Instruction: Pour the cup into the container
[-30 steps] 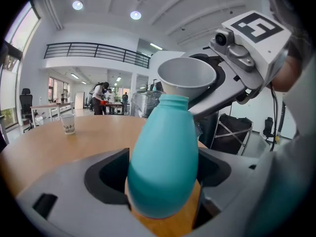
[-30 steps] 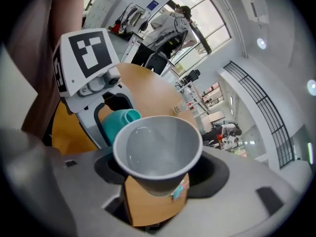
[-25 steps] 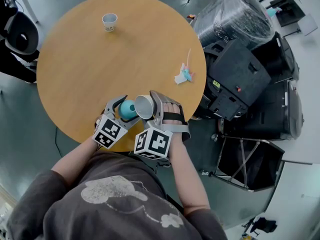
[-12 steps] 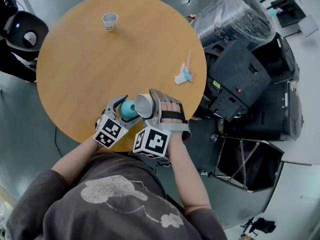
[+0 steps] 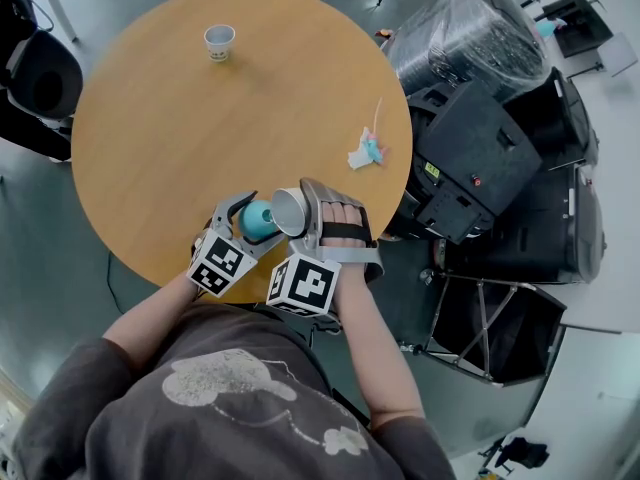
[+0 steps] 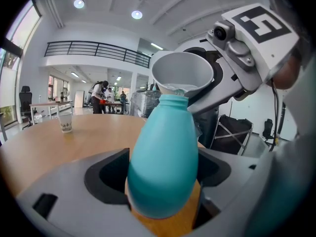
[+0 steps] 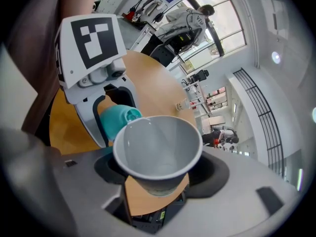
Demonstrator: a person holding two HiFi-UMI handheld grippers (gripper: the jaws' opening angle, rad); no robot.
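The left gripper (image 5: 250,220) grasps the teal, bulbous, narrow-necked container (image 6: 163,157) at the round wooden desk's (image 5: 200,118) near edge. The right gripper (image 5: 296,208) clasps the tilted grey conical cup (image 7: 158,152), rim at its mouth. Slight misalignment could spill the contents outside that narrow neck.

We can read no text anywhere; the print on the paper cup (image 5: 219,41), upper left, is too small.

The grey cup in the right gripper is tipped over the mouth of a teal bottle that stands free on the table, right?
Not free: the left gripper view shows the left gripper shut on the teal bottle. The grey cup in the right gripper is indeed tipped over its mouth.
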